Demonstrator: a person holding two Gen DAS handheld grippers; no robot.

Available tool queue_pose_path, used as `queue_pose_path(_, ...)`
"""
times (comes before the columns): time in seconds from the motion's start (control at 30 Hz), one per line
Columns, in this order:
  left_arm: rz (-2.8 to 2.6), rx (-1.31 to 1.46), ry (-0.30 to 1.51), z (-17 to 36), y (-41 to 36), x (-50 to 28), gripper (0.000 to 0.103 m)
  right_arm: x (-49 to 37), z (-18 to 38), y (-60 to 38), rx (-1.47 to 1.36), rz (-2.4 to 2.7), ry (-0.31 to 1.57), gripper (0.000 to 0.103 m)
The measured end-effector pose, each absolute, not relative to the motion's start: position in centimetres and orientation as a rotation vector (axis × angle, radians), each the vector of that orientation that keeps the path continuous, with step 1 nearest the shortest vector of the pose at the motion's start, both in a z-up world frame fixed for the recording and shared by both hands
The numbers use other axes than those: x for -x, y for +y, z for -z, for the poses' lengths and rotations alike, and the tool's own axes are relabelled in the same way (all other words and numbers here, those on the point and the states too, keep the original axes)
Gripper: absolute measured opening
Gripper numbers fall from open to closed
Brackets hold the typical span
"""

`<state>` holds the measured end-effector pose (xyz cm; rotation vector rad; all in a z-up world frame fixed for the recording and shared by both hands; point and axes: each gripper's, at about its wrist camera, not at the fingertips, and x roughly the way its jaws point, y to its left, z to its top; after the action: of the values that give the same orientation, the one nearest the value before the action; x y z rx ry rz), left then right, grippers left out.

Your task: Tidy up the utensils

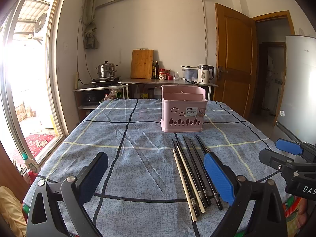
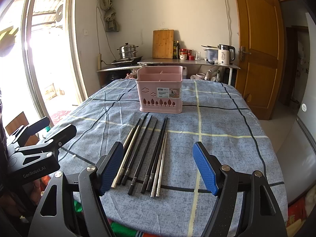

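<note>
A pink utensil basket (image 1: pixel 183 109) with divided compartments stands upright on the table; it also shows in the right wrist view (image 2: pixel 160 89). Several chopsticks lie side by side in front of it: black ones (image 2: pixel 147 148), pale wooden ones (image 2: pixel 126 152) and a metal pair (image 2: pixel 161 164). They also show in the left wrist view (image 1: pixel 192 175). My left gripper (image 1: pixel 156 179) is open and empty, left of the chopsticks. My right gripper (image 2: pixel 158 167) is open and empty, its fingers either side of the chopsticks' near ends.
The table has a blue checked cloth (image 1: pixel 126 138). My right gripper also appears at the right edge of the left wrist view (image 1: pixel 292 158); my left gripper appears at the left of the right wrist view (image 2: pixel 39 138). A counter with kettle (image 2: pixel 225 54) and pot stands behind.
</note>
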<state>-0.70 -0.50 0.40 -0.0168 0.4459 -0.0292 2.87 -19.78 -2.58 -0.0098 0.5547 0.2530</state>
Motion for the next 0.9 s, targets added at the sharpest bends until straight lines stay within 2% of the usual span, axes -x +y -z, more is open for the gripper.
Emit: queue_pose_path(0.9, 0.038, 0.01, 0.448, -0.29, -0.65, 0.64, 0.099, -2.72, 2.28, -19.86, 0.007, -0.247, 0.549, 0.073)
